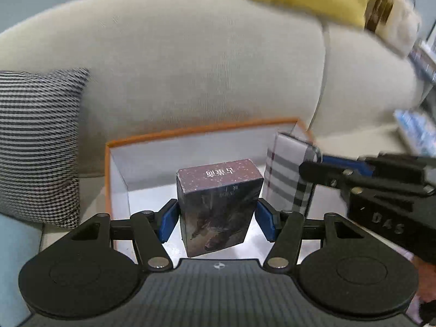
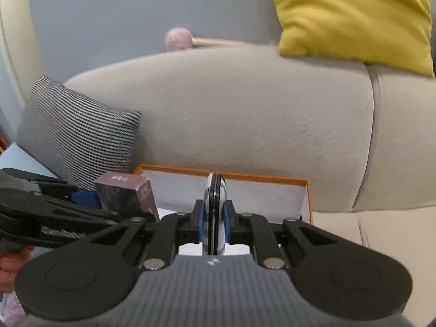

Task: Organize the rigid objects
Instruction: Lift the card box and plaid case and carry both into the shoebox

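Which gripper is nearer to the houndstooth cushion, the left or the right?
Left. The left gripper holds the dark box beside the houndstooth cushion; the right gripper, gripping the plaid case, is further from it.

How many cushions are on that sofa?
2: a striped cushion at the sofa's left end, and a yellow cushion up on its back at the right. Others may lie out of view.

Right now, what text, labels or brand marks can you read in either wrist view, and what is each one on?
"DAS": raised letters on the body of the right hand-held gripper, seen in the left wrist view.
Chinese characters, upside down, on top of the dark box in the left hand-held gripper: too blurred to read surely.
Raised lettering on the left gripper's side in the right wrist view: illegible.
The plaid case shows no text.
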The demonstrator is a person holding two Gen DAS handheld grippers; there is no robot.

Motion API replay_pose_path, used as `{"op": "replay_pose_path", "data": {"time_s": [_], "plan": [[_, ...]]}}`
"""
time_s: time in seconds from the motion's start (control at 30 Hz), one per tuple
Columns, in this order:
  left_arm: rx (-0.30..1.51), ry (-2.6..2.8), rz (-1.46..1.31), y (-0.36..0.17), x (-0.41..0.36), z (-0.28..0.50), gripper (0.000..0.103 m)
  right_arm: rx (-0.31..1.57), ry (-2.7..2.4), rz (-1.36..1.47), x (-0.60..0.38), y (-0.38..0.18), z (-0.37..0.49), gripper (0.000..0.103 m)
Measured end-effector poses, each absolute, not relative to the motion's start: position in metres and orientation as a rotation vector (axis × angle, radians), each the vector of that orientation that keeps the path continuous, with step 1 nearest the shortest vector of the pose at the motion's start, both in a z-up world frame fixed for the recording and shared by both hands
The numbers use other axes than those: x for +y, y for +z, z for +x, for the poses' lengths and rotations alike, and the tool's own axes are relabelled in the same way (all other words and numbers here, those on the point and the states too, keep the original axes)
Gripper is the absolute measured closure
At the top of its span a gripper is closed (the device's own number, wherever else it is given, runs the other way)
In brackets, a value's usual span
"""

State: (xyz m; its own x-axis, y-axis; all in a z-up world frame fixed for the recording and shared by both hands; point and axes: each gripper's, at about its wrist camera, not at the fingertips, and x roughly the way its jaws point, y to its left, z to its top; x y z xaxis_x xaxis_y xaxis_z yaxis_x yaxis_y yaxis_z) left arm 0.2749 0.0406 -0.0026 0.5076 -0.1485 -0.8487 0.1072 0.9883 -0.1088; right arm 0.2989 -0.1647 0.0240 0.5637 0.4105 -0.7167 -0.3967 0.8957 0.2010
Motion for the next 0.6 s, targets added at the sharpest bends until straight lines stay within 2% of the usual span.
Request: {"op": "replay_pose_path", "data": {"time_s": [0.3, 0.6], "plan": [[1.14, -0.126, 0.13, -0.07, 0.018, 0.308, 0.033, 0.976, 0.473, 0.013, -0.159, -0.034, 0.33, 0.089], [1.183, -0.097, 0.223, -0.097, 0.004, 0.326, 0.033, 1.027, 0.473, 0.012, -0.156, -0.059, 0.348, 0.089]]}}
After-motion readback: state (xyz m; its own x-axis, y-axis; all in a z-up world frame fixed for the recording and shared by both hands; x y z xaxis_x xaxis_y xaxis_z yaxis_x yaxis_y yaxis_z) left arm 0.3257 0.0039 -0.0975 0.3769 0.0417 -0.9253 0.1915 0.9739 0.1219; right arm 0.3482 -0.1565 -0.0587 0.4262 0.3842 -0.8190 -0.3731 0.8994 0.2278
